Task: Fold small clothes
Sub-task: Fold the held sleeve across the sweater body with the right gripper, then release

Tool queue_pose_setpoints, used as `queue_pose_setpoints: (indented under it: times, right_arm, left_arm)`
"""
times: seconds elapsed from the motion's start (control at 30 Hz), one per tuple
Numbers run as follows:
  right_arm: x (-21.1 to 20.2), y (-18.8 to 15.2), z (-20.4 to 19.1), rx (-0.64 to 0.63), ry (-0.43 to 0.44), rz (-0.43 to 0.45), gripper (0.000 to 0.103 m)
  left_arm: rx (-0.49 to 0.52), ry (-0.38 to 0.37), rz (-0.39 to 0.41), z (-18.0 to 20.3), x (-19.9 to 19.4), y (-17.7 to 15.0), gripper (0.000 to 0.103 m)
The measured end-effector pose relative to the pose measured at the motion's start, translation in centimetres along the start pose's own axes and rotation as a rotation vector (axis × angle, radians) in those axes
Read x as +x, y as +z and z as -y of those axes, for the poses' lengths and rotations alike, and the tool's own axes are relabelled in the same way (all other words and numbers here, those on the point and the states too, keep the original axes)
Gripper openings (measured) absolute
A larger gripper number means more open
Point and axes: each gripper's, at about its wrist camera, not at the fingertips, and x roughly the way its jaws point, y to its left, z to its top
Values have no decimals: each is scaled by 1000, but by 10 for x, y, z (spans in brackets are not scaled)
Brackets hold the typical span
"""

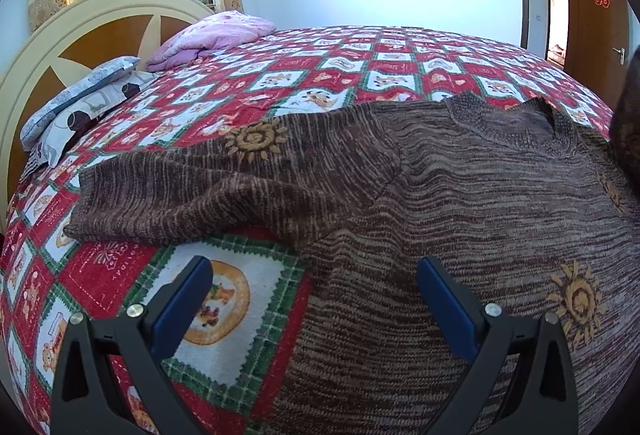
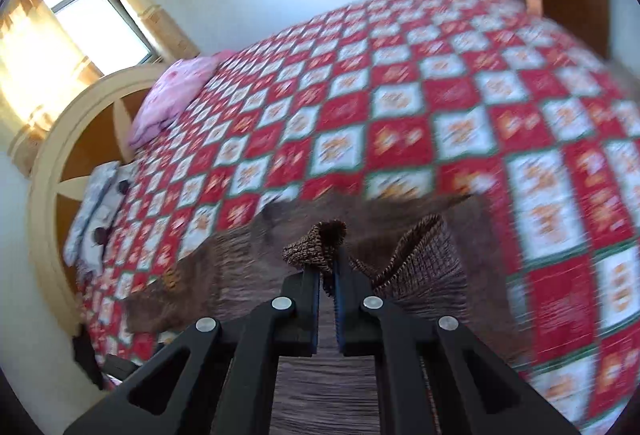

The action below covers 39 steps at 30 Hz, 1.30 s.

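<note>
A brown knit sweater point(image 1: 460, 195) with sun motifs lies spread on the red, white and green checked bedspread point(image 1: 320, 75). One sleeve point(image 1: 192, 187) stretches out to the left. My left gripper point(image 1: 316, 271) hovers open over the sweater's lower left edge, with nothing between its blue pads. In the right wrist view, my right gripper point(image 2: 329, 263) is shut on a ribbed edge of the sweater point(image 2: 320, 239), which is lifted off the bed. The rest of the sweater point(image 2: 420, 267) hangs below it. This view is blurred by motion.
A folded pink quilt point(image 1: 208, 39) and patterned pillows point(image 1: 80, 107) lie by the cream and wood headboard point(image 1: 80, 31) at the left. A window with curtains point(image 2: 80, 15) is behind it. A wooden door point(image 1: 596, 15) stands at the far right.
</note>
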Motion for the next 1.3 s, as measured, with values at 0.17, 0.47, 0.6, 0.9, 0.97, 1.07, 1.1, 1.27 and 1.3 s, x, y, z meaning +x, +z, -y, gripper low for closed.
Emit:
queue_pose_setpoints:
  times: [0.17, 0.47, 0.6, 0.9, 0.97, 1.07, 1.1, 1.27, 1.3]
  right_arm:
    - [61, -43, -16, 48, 232, -204, 45]
    - [-1, -88, 67, 83, 178, -76, 58]
    - [-29, -117, 111, 87, 39, -16, 59]
    - [-48, -183, 142, 50, 2, 94, 61]
    - [-46, -192, 145, 43, -13, 110, 61]
    - [-48, -195, 138, -14, -42, 124, 61]
    - [-50, -195, 136, -27, -49, 142, 61]
    - [-49, -197, 128, -59, -53, 141, 62]
    - [-48, -197, 127, -65, -60, 139, 62]
  left_arm:
    - [-8, -7, -2, -1, 1, -1, 103]
    - [-5, -42, -29, -2, 1, 3, 103]
    - [-28, -104, -56, -4, -12, 13, 103]
    - [113, -305, -23, 79, -60, 52, 95]
    - [118, -321, -68, 92, -52, 55, 87]
    - [57, -353, -134, 112, -44, 57, 81]
    - [58, -371, -134, 120, -45, 56, 81]
    - [169, -377, -86, 176, -48, 53, 81]
    - [234, -343, -67, 191, -46, 50, 75]
